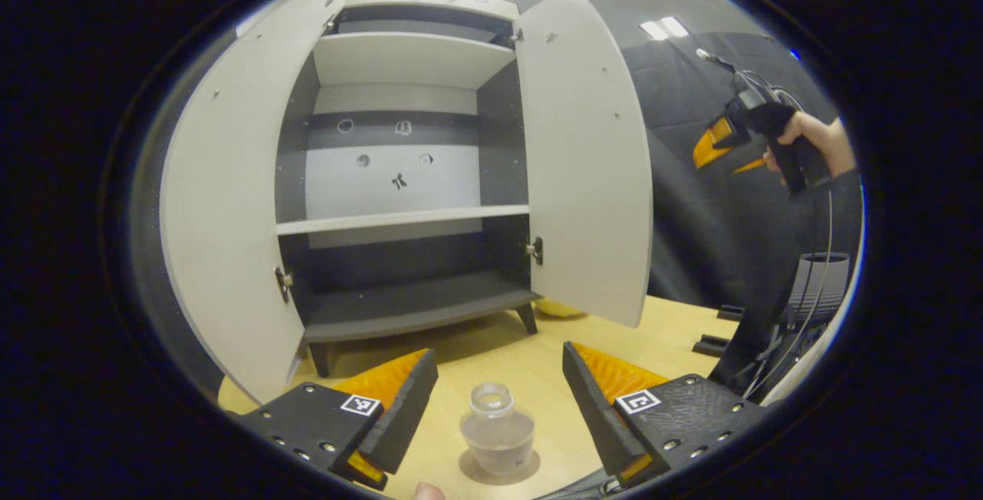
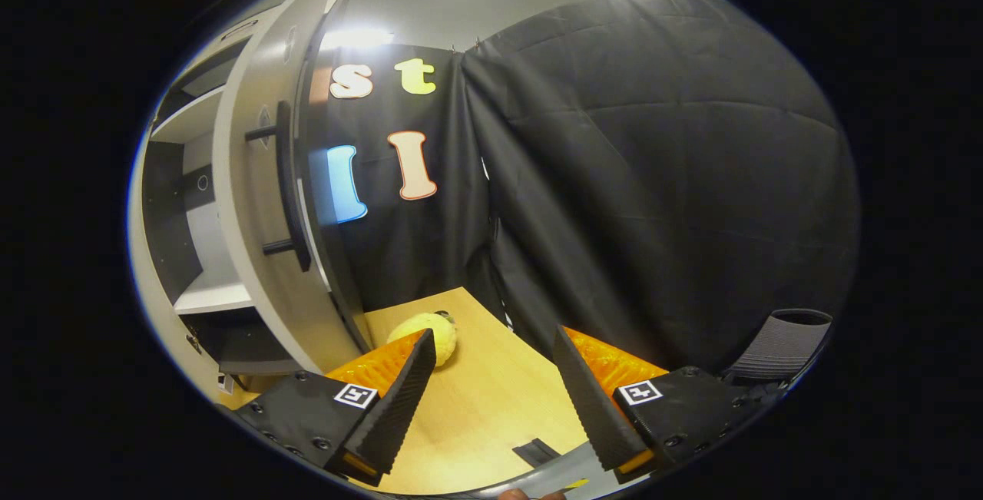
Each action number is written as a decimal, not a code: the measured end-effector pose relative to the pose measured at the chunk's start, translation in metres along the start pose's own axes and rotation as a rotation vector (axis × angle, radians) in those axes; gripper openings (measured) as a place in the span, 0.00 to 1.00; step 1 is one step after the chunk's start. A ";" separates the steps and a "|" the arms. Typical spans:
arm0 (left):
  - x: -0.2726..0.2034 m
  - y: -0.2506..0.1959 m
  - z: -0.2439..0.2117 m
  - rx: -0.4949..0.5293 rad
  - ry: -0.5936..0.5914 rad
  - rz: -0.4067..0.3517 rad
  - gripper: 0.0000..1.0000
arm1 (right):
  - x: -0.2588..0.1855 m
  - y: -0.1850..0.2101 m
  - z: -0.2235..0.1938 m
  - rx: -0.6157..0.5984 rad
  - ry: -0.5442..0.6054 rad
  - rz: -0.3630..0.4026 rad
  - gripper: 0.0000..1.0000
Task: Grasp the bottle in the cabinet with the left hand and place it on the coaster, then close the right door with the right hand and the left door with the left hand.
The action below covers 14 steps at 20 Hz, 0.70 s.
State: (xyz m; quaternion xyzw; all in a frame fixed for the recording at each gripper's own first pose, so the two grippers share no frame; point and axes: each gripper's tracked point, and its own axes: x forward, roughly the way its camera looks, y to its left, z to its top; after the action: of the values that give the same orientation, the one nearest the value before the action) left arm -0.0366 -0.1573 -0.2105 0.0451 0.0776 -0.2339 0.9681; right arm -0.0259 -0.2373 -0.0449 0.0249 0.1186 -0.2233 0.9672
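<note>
Left gripper view, nearest: left gripper (image 1: 499, 400), fingers spread wide, nothing between them touching either one. Between and just ahead of the fingers: clear glass bottle (image 1: 498, 429), upright, standing on a round coaster (image 1: 499, 468) on the wooden table (image 1: 499, 354). Bottle apart from both fingers.

Beyond the bottle: cabinet (image 1: 407, 177) on short dark legs, both doors swung open. Left door (image 1: 230, 208) and right door (image 1: 584, 162) pale on the inner face; shelves (image 1: 399, 220) bare, small marks on the back panel. Under the lower edge of the right door, part of a yellow rounded object (image 1: 557, 308) on the table.

Farther off, right of the cabinet: the right gripper (image 1: 726, 150), held in a person's hand (image 1: 810, 143) in the air before the black booth cloth; its fingers stand apart.

Right gripper view, nearest: right gripper (image 2: 491, 392), fingers spread, empty. Ahead on the table (image 2: 476, 408): the yellow rounded object (image 2: 430, 335), here seen whole, near the cabinet's foot. A small dark flat item (image 2: 535, 451) lies on the table near the fingers. Left: the right door's outer face (image 2: 253, 200) with a dark bar handle (image 2: 288, 185), seen edge-on, and a slice of the cabinet interior (image 2: 177, 200) behind it. Far: black cloth wall (image 2: 653, 177); a dark ribbed bin (image 2: 783, 342) low at right.
</note>
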 end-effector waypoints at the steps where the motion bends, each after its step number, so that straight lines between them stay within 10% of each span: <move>1: 0.000 0.002 0.021 -0.011 -0.018 0.010 0.95 | 0.005 0.000 0.003 -0.002 -0.008 0.007 0.98; 14: -0.022 0.070 0.195 -0.135 -0.126 0.369 0.95 | 0.024 0.034 0.126 -0.128 -0.313 0.203 0.98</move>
State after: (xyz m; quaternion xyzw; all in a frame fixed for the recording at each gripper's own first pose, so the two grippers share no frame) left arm 0.0018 -0.1099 -0.0110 -0.0212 0.0230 -0.0490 0.9983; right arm 0.0375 -0.2302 0.0710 -0.0600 -0.0223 -0.1179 0.9910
